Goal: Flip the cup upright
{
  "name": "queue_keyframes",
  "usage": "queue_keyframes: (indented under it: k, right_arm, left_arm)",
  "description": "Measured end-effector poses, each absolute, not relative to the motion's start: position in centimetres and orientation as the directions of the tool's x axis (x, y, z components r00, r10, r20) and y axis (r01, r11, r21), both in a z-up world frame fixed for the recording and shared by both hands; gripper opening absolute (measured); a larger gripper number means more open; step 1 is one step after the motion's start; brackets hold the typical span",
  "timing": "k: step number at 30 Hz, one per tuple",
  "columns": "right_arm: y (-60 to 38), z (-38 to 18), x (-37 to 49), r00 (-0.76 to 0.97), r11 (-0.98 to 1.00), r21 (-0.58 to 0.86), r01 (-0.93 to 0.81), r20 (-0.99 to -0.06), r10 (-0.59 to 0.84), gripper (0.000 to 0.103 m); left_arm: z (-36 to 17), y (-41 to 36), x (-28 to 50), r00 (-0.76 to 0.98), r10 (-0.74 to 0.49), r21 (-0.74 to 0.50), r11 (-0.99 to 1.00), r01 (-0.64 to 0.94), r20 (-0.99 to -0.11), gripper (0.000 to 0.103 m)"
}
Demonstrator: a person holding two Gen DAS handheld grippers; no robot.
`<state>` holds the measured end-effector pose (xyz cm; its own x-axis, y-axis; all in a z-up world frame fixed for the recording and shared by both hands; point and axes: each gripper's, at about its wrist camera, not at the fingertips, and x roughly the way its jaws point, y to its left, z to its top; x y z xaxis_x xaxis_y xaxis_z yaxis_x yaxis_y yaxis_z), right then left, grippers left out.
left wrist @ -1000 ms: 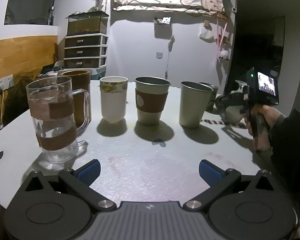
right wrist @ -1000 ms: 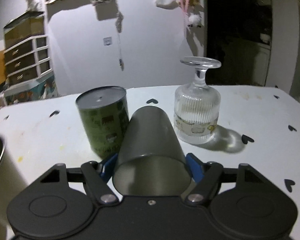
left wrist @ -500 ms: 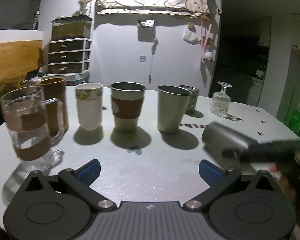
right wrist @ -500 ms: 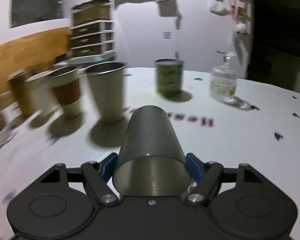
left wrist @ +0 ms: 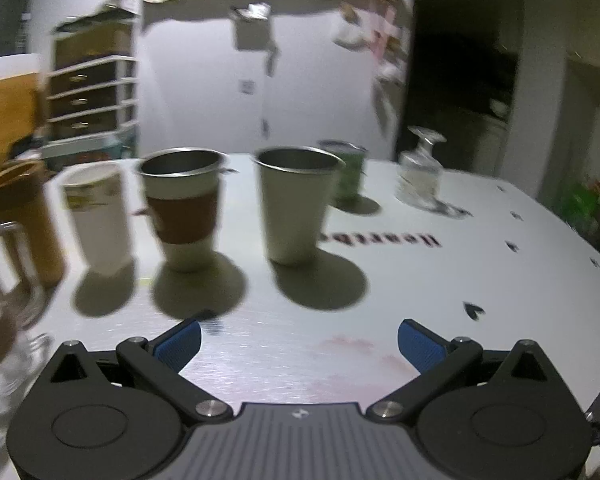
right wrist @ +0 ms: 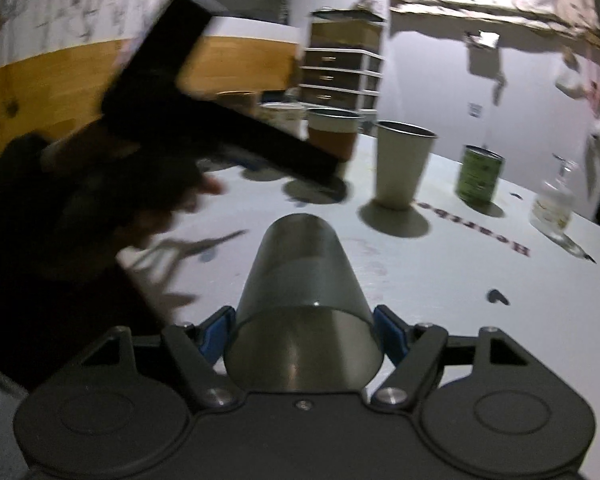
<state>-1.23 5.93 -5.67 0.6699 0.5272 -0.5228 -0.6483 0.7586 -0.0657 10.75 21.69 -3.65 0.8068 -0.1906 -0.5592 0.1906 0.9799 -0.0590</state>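
Observation:
My right gripper (right wrist: 303,334) is shut on a dark grey metal cup (right wrist: 302,280). The cup lies along the fingers, its closed base pointing away from the camera, held above the white table (right wrist: 460,280). My left gripper (left wrist: 299,338) is open and empty, low over the table in front of a row of upright cups. The held cup does not show in the left wrist view. The left gripper's body and the hand holding it (right wrist: 148,168) show blurred at the left of the right wrist view.
A row of upright cups stands on the table: a steel tumbler (left wrist: 296,204), a sleeved steel cup (left wrist: 184,208), a white cup (left wrist: 98,216), a brown cup (left wrist: 20,224), a glass mug (left wrist: 0,320). A green can (right wrist: 478,176) and an upturned wine glass (right wrist: 554,208) stand farther right.
My right gripper has swung left with the cup, now facing the row of cups and the left hand. My left gripper has moved closer to the cups and turned right.

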Motion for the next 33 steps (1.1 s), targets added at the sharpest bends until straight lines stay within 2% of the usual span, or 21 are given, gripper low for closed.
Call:
queue_keyframes:
  k: [7,18,23,26,30,33]
  right_arm:
    - [5.3,-7.2,-1.3,0.705,0.808,-0.088,-0.583,-0.548,0.449,0.079]
    - [0.8,-7.4,1.0,0.802,0.94,0.019,-0.34,-0.517,0.3,0.081]
    - [0.5,-7.8,1.9,0.809,0.956,0.069,-0.284,-0.519,0.277,0.081]
    - [0.2,-7.9,1.7,0.811,0.956,0.092,-0.279,-0.51,0.286,0.081]
    - [-0.5,-7.7,1.2,0.821,0.957,0.122,-0.265,-0.491,0.29,0.081]
    - [-0.8,-7.6,1.0,0.825,0.954,0.144,-0.263,-0.479,0.3,0.081]
  left_arm:
    - [-5.3,21.5,11.6,0.763,-0.201,-0.033,0.973,0.23,-0.615,0.103]
    - [-6.8,24.5,8.4,0.686,-0.326,-0.188,0.944,0.27,-0.65,0.103]
    - [-6.9,23.7,7.2,0.686,-0.308,-0.139,0.947,0.291,-0.66,0.103]
    - [-6.1,24.5,7.5,0.682,-0.331,-0.199,0.943,0.268,-0.652,0.103]
    - [-4.0,25.2,8.3,0.66,-0.433,-0.343,0.899,0.272,-0.613,0.102]
    - [-2.5,24.0,9.6,0.622,-0.483,-0.374,0.875,0.309,-0.616,0.098]
